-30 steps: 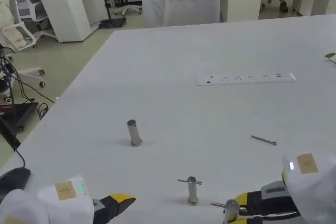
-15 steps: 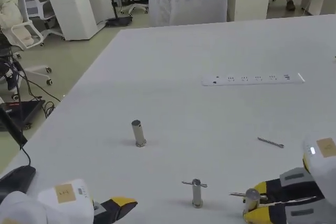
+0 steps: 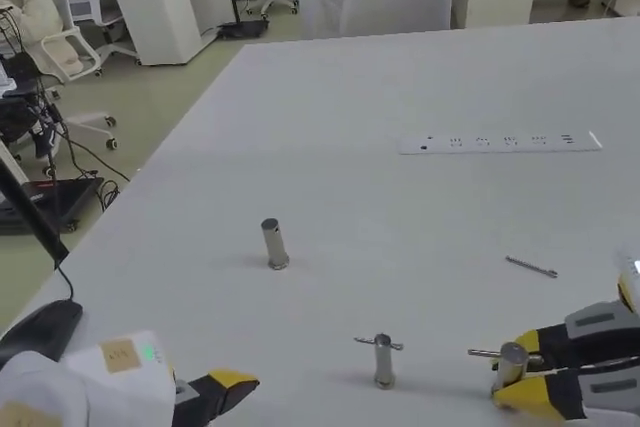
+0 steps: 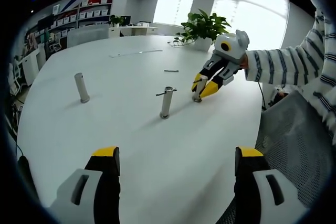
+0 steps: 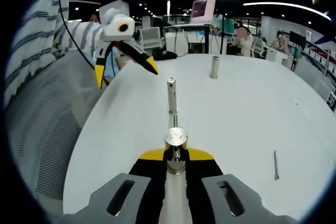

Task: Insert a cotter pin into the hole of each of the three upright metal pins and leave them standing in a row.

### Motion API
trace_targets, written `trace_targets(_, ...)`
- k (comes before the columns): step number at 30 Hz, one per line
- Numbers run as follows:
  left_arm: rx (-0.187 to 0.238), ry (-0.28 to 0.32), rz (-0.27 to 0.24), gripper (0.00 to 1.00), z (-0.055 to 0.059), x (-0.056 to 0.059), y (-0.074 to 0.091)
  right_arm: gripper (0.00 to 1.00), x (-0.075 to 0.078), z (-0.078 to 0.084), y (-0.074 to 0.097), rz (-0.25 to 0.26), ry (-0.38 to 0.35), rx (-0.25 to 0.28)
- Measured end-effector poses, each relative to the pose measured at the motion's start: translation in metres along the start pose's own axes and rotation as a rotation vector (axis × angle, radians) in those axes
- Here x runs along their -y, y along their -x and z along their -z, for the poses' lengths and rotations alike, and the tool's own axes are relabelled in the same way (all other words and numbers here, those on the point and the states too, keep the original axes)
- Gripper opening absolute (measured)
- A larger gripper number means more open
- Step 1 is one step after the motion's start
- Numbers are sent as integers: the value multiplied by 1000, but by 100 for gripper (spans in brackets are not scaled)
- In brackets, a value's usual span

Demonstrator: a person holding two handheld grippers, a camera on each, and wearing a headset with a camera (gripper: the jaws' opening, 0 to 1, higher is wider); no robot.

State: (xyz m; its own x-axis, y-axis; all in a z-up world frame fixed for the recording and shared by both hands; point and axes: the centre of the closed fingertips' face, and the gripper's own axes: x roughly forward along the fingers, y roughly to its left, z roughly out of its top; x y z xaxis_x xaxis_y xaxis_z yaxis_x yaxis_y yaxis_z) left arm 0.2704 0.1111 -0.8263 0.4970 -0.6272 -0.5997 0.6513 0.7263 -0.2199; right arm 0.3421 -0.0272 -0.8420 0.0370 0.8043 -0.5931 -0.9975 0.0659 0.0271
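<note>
Three upright metal pins stand on the white table (image 3: 400,87). The far left pin (image 3: 273,244) (image 4: 81,87) (image 5: 214,67) has nothing through its hole. The middle pin (image 3: 384,360) (image 4: 167,102) (image 5: 171,95) carries a cotter pin. My right gripper (image 3: 520,384) (image 5: 176,157) (image 4: 206,83) is shut on the third pin (image 3: 511,365) (image 5: 176,149) (image 4: 197,95), which also carries a cotter pin and rests on the table. A loose cotter pin (image 3: 531,267) (image 5: 275,164) lies flat further back. My left gripper (image 3: 225,387) (image 4: 176,156) (image 5: 126,51) hangs open and empty at the near left.
A white power strip (image 3: 500,142) lies across the table further back. The table's left edge runs diagonally, with chairs, desks and cables on the floor beyond it. A potted plant (image 4: 202,27) stands at the table's far right end.
My right gripper has carried its pin to the right, widening the gap from the middle pin. The left gripper has stayed in place. The head camera has shifted.
</note>
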Motion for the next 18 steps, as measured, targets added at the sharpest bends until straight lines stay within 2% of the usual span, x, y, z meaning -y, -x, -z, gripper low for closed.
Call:
trace_targets(4, -38, -17, -8, 92, 7, -2, 1, 13, 3, 0, 1, -5, 1, 5)
trace_targets(8, -31, -8, -19, 92, 6, -3, 2, 13, 3, -1, 0, -21, 18, 1)
trace_targets(13, -55, 6, -34, 90, 12, -6, 2, 13, 3, -1, -2, -46, 41, 6)
trace_targets(18, -58, 13, -34, 91, 13, -5, 2, 14, 3, 1, -1, -68, 37, 10)
